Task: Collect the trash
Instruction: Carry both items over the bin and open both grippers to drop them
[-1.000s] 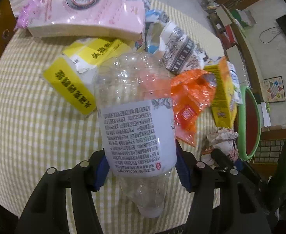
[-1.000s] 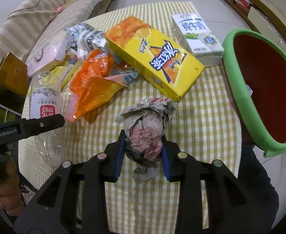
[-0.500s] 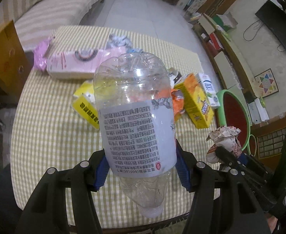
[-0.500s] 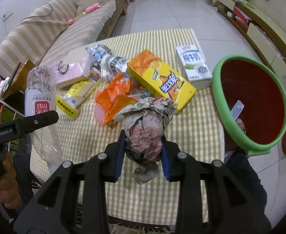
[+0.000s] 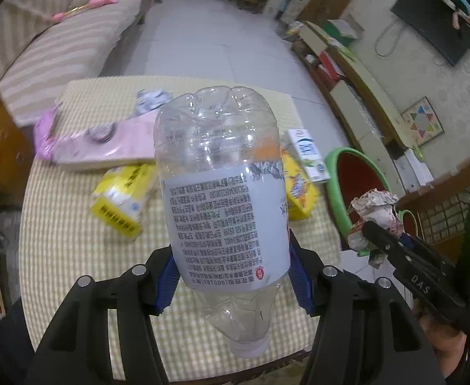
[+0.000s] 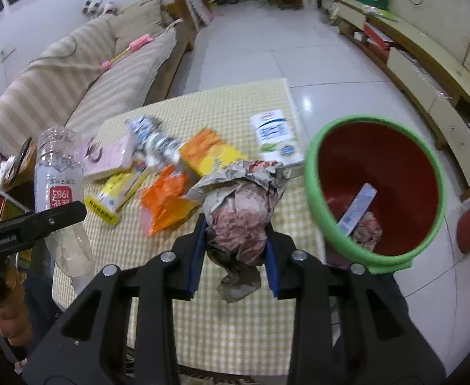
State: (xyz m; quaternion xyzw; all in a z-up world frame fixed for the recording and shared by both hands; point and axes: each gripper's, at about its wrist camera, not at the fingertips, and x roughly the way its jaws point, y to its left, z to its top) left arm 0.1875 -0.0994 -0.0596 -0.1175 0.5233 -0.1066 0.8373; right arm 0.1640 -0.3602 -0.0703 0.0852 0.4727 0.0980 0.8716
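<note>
Clear plastic, the empty bottle (image 5: 222, 192) is hanging neck-down above the near edge of the checked table (image 5: 74, 250), the left gripper (image 5: 231, 276) pinching its white label between closed-in blue pads. Crumpled paper (image 6: 239, 215) is sitting clamped in the right gripper (image 6: 233, 256), raised over the table's near right side. Just right, the green-rimmed red bin (image 6: 376, 189) is standing beside the table, while cartons and an orange wrapper (image 6: 164, 202) are lying farther back.
</note>
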